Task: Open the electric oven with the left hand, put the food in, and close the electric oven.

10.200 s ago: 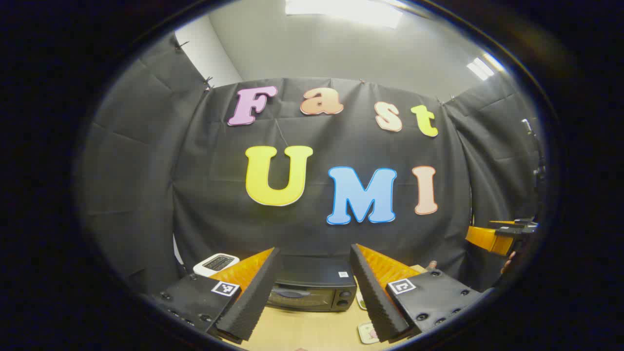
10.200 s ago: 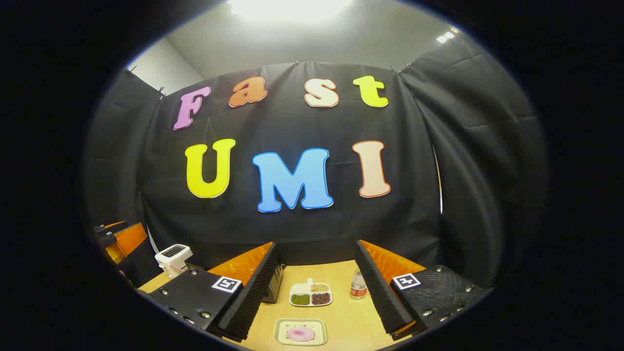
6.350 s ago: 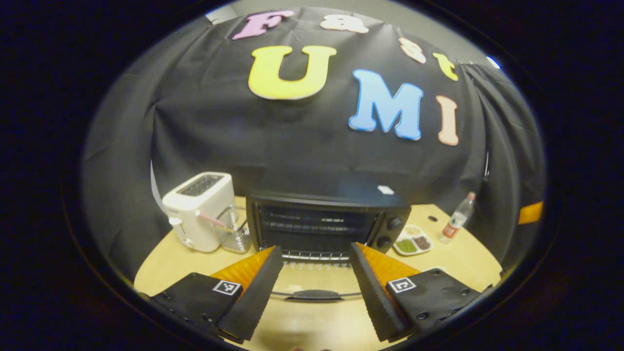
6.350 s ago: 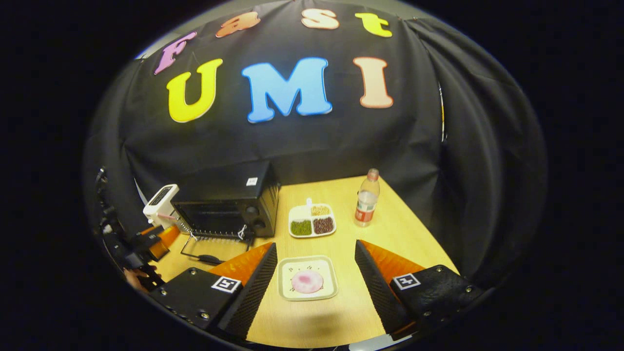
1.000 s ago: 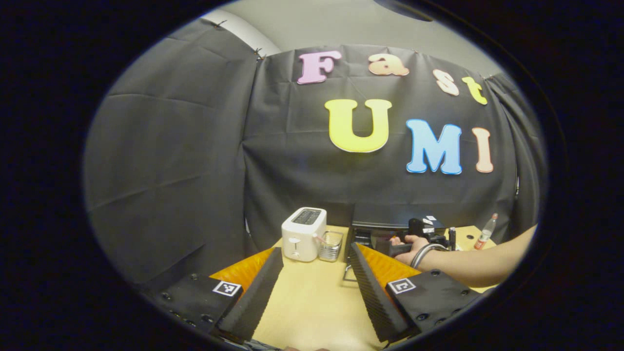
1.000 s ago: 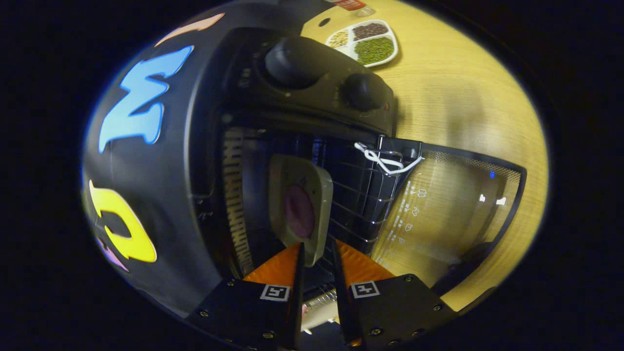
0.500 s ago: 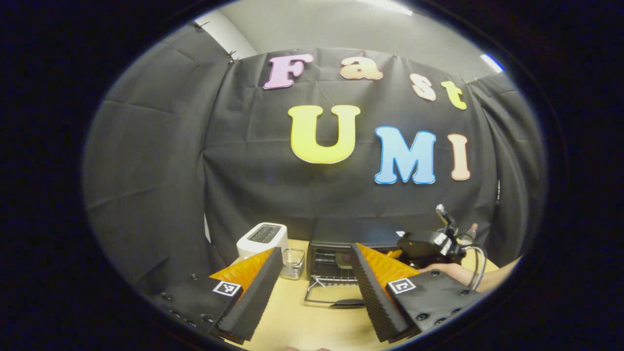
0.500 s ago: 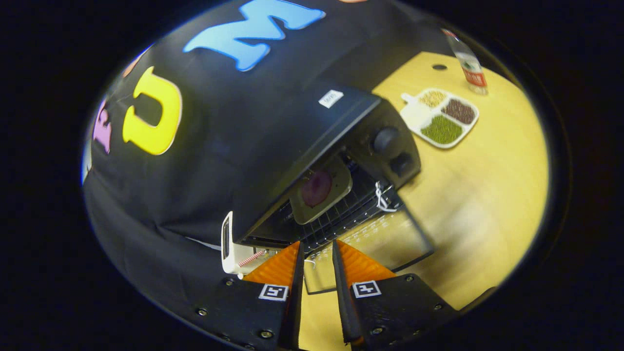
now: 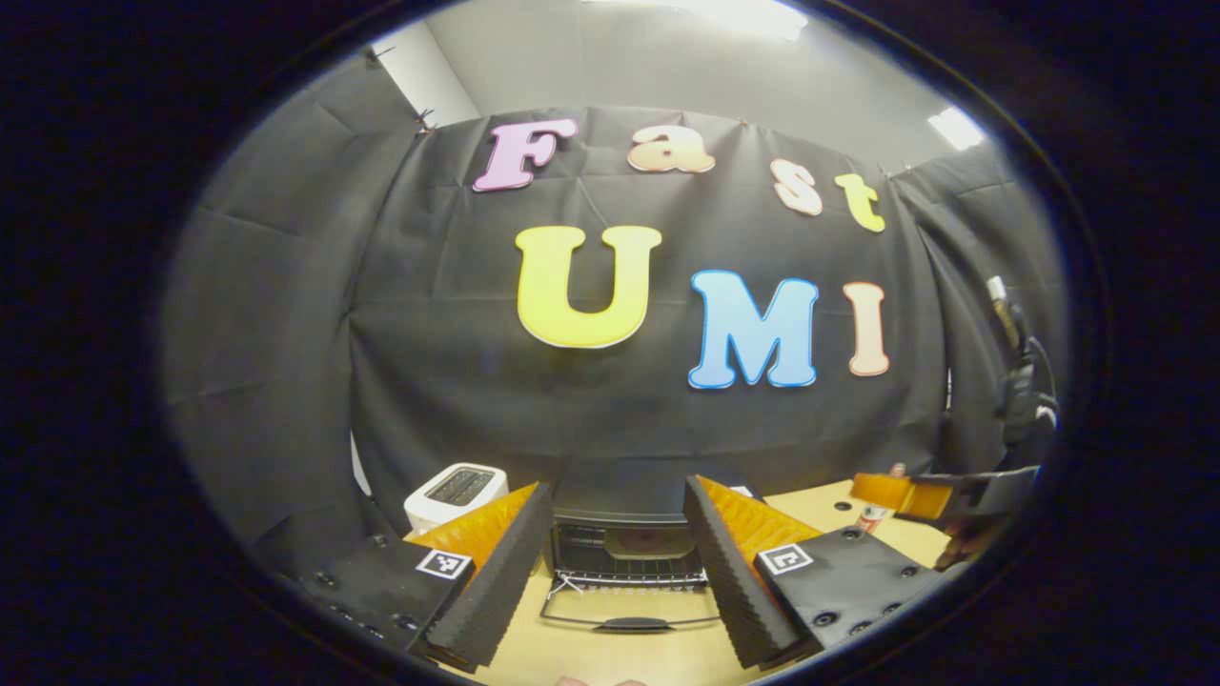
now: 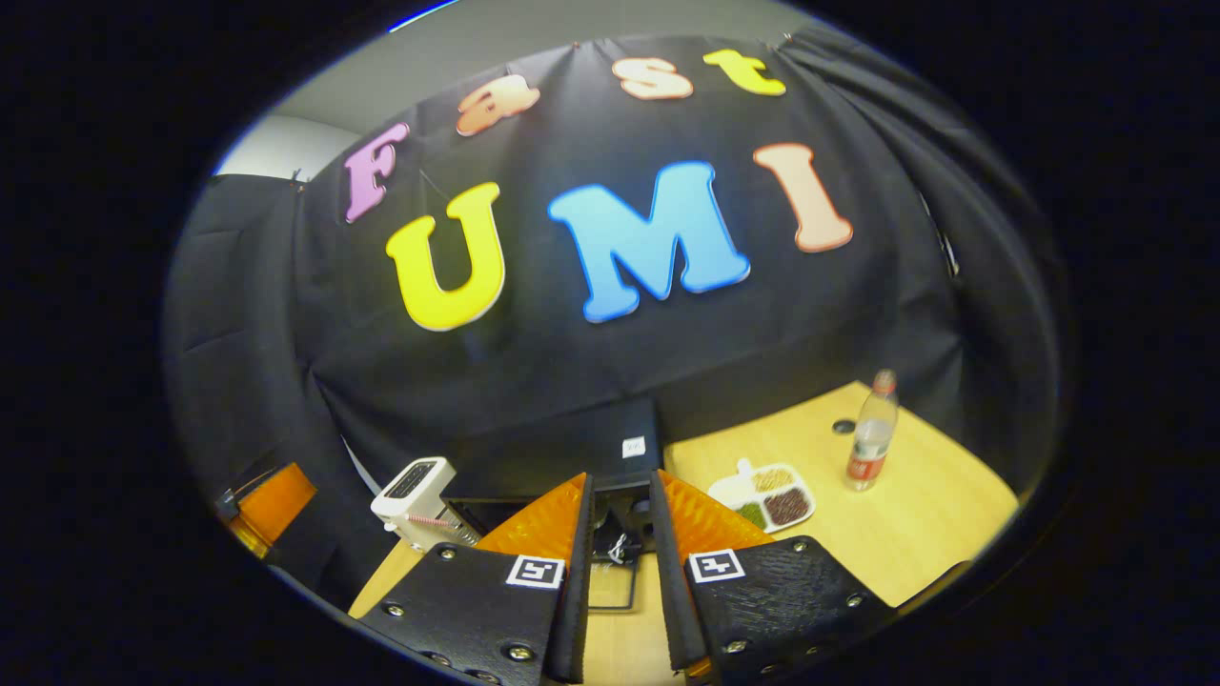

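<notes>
L claw [image 9: 618, 557] held level, fingers wide apart, aimed at the electric oven [image 9: 624, 519] at the desk [image 9: 610, 657] rear; oven door [image 9: 629, 610] down, food plate [image 9: 640, 541] on the rack inside. R claw [image 10: 618, 581] raised, fingers nearly together w/ nothing between, tilted over the oven; toaster [image 10: 412, 491] beside it

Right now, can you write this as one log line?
oven: door down | food: inside on rack | left claw: open, facing door | right claw: narrow gap, empty | next: close door
</notes>
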The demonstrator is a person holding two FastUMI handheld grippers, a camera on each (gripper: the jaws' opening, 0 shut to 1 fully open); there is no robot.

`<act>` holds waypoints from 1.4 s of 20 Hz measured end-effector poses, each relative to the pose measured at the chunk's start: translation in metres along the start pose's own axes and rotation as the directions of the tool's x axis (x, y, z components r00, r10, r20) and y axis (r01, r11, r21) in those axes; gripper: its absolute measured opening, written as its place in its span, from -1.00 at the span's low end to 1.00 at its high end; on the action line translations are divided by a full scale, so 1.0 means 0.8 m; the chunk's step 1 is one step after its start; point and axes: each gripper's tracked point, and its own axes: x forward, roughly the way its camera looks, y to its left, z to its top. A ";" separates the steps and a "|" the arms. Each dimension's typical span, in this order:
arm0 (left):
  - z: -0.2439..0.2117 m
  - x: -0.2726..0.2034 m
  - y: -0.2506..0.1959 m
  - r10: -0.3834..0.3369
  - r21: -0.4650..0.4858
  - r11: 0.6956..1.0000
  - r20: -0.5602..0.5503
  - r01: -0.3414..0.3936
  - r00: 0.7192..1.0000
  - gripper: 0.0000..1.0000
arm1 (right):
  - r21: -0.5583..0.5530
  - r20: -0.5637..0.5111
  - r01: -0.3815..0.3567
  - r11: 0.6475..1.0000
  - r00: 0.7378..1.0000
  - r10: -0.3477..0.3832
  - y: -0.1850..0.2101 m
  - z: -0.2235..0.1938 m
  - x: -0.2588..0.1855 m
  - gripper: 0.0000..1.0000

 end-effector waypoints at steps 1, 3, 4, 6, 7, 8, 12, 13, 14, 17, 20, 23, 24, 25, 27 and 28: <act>0.003 -0.004 -0.003 0.002 0.009 1.000 0.009 -0.002 1.000 0.87 | -0.036 0.066 0.007 0.999 0.998 -0.005 -0.009 0.027 -0.022 -0.34; 0.006 -0.007 -0.016 -0.008 0.020 1.000 0.020 0.007 1.000 0.93 | -0.112 0.177 0.041 0.993 0.984 -0.020 -0.025 0.061 -0.051 0.01; 0.004 -0.008 -0.021 -0.014 0.022 1.000 0.016 0.014 1.000 0.93 | -0.144 0.187 0.052 0.988 0.982 -0.024 -0.034 0.067 -0.061 0.36; -0.007 -0.003 -0.031 -0.027 0.025 0.999 -0.002 0.027 1.000 0.87 | -0.132 0.144 0.030 0.991 0.990 -0.011 -0.031 0.049 -0.066 0.75; -0.017 0.001 -0.033 -0.028 0.044 0.999 -0.019 0.029 0.999 0.84 | -0.124 0.122 0.036 0.992 0.992 -0.021 -0.035 0.041 -0.067 0.75; -0.032 0.006 -0.033 -0.030 0.069 0.997 -0.048 0.033 0.998 0.82 | -0.110 0.106 0.045 0.993 0.994 -0.034 -0.042 0.040 -0.063 0.76; -0.108 0.031 -0.055 -0.068 0.042 0.996 -0.239 0.080 0.969 0.96 | -0.087 0.086 0.066 0.994 0.995 -0.059 -0.059 0.044 -0.054 0.76; -0.129 0.033 -0.050 -0.049 0.050 0.996 -0.297 0.067 0.954 0.94 | -0.089 0.086 0.071 0.993 0.994 -0.064 -0.063 0.045 -0.053 0.76; -0.158 0.038 -0.043 -0.023 0.073 0.996 -0.373 0.055 0.928 0.91 | -0.086 0.084 0.072 0.994 0.994 -0.065 -0.067 0.045 -0.050 0.76; -0.228 0.043 -0.057 -0.051 0.056 0.993 -0.572 0.102 0.819 0.94 | -0.076 0.044 0.059 0.995 0.997 -0.056 -0.078 0.036 -0.046 0.76; -0.279 0.040 -0.056 -0.034 0.044 0.995 -0.683 0.087 0.729 0.96 | -0.087 0.026 0.072 0.994 0.997 -0.070 -0.102 0.036 -0.044 0.76; -0.347 0.040 -0.052 -0.048 0.019 0.994 -0.792 0.103 0.609 0.94 | -0.078 0.005 0.098 0.992 0.995 -0.098 -0.123 0.033 -0.038 0.77; -0.366 0.041 -0.053 -0.050 0.014 0.994 -0.819 0.106 0.572 0.88 | -0.071 -0.001 0.101 0.992 0.995 -0.101 -0.127 0.033 -0.036 0.77; -0.382 0.040 -0.052 -0.043 0.017 0.994 -0.840 0.106 0.541 0.82 | -0.069 -0.004 0.110 0.991 0.994 -0.111 -0.133 0.034 -0.036 0.77; -0.406 0.046 -0.050 -0.036 0.022 0.994 -0.866 0.111 0.499 0.89 | -0.075 -0.001 0.126 0.989 0.992 -0.127 -0.144 0.036 -0.036 0.77; -0.418 0.049 -0.052 -0.042 0.014 0.994 -0.875 0.112 0.482 0.89 | -0.076 0.001 0.134 0.988 0.991 -0.134 -0.149 0.037 -0.035 0.77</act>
